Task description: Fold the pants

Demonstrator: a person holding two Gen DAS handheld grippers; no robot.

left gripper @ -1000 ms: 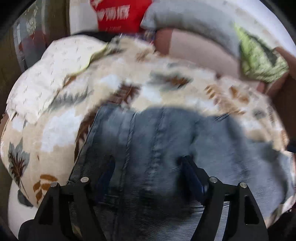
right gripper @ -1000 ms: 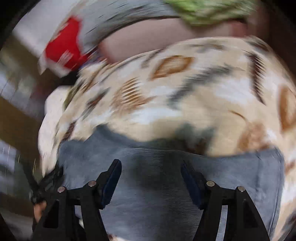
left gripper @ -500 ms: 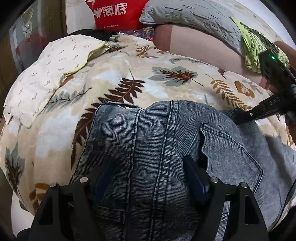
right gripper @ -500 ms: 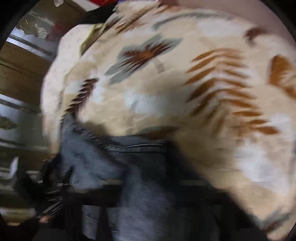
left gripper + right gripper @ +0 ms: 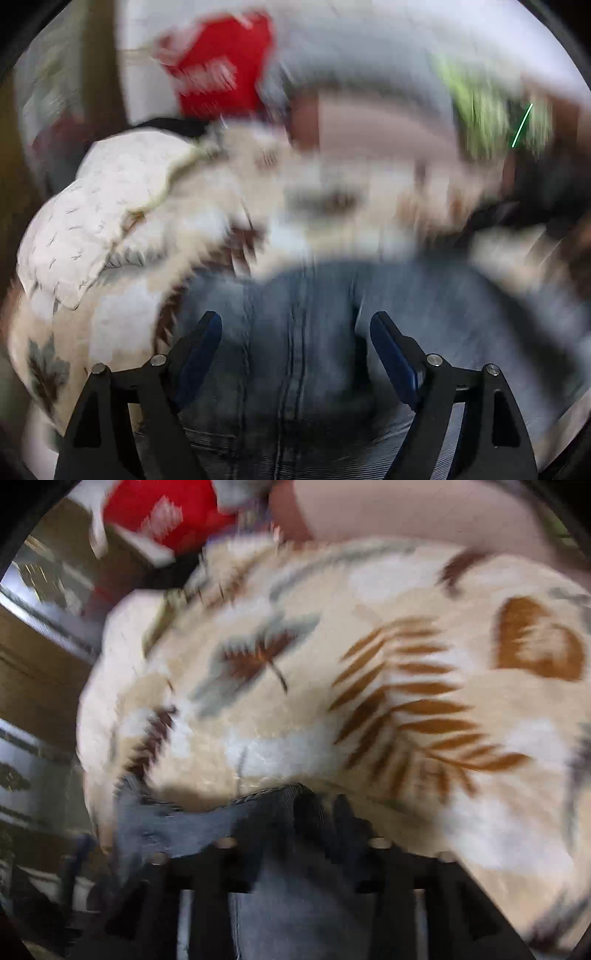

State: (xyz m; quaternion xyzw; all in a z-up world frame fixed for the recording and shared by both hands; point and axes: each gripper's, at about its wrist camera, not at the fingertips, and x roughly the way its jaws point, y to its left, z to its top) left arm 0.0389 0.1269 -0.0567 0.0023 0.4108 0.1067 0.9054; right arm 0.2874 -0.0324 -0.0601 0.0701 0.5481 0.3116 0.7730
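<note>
Fold barely begun: pants lie spread on the leaf-print blanket; left claw agape, holding nothing; right claw blurred over denim, just opening, grip indeterminable

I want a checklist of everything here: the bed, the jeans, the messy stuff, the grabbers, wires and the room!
Surface: leaf-print blanket spread over a bed.
Job's things: jeans lying on the blanket, not yet neatly folded.
Clutter: white quilted pillow, red bag, green cloth.
Grippers: left gripper open above the jeans, its jaws just opened wider; right gripper blurred, denim bunched between its jaws, which have just been opening.
Cables: nothing seen.
Surroundings: wooden furniture beside the bed.
</note>
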